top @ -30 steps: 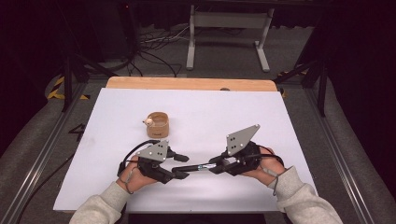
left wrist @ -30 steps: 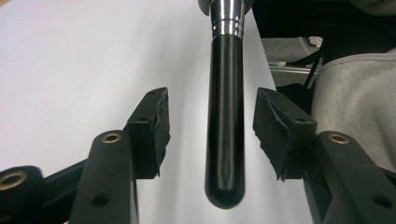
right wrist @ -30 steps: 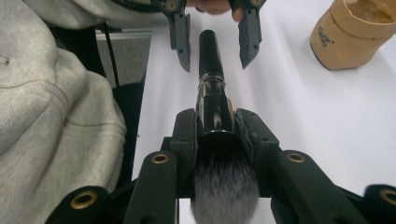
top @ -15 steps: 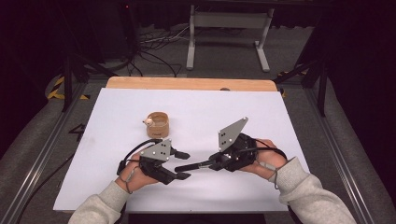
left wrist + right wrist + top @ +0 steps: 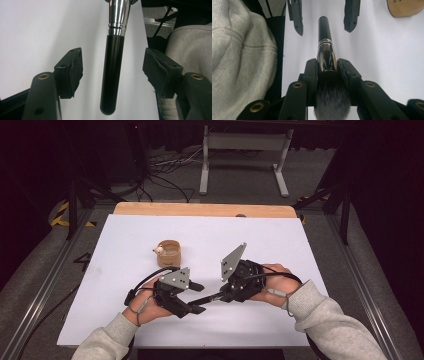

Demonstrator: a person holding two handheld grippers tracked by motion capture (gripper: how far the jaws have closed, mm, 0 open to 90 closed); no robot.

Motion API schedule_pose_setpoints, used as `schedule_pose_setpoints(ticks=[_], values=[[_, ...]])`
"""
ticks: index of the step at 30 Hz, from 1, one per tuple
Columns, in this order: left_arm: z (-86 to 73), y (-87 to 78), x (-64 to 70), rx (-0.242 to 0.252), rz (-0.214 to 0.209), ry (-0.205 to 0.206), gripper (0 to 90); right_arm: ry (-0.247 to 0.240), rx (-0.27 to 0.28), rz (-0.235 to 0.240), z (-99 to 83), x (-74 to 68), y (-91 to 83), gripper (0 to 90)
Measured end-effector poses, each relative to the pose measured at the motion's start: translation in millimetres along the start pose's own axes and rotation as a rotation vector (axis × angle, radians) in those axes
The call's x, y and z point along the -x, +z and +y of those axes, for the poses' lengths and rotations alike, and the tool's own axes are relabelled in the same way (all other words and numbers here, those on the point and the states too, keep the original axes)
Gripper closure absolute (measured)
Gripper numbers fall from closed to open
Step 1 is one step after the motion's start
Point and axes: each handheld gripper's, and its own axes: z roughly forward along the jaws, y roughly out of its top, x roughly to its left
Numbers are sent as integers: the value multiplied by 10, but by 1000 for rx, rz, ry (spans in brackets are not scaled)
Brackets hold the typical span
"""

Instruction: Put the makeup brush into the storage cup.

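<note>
High view: two hands work low on the white bench (image 5: pixel 125 250), sleeves in grey. The right tool (image 5: pixel 226 296) clamps a makeup brush (image 5: pixel 206 298) that points toward the left tool (image 5: pixel 198 297), whose jaws stand apart on either side of the brush's handle end. A small round wooden cup (image 5: pixel 169 253) sits on the bench just behind the left tool, with something pale at its rim (too small to tell what). Bare wooden strip (image 5: pixel 200 209) along the far bench edge; cables and a metal stand (image 5: pixel 244 150) on the floor beyond. Left gripper view: left tool (image 5: pixel 112 72) wide open, both padded jaws clear of the brush (image 5: pixel 112 75); the black handle hangs down the middle between them, not touching either pad, chrome ferrule at top. White bench surface (image 5: pixel 32 32) behind, grey sleeve (image 5: pixel 190 45) at right. Right gripper view: right tool (image 5: pixel 327 67) closed on the brush (image 5: pixel 325 50) at the ferrule, dark bristles bunched between the jaws near the camera, black handle sticking out ahead. Handle tip lies between the two jaws of the left tool (image 5: pixel 323 17), gaps visible on both sides. Wooden cup (image 5: pixel 405 7) at the top right corner, grey sleeve (image 5: pixel 239 62) fills the left.
</note>
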Motion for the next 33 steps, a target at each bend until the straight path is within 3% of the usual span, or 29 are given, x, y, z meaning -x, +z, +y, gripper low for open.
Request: schedule_pose_setpoints(ticks=[7,20,33], values=[[90,27,-20,-69,-20,-4,352,1,-40,10,30,-5,36,705],[247,82,-65,-197,-65,9,391,2,-59,31,78,37,99,705],[316,125,-86,-263,-111,12,447,-9,-65,46,117,59,161,705]])
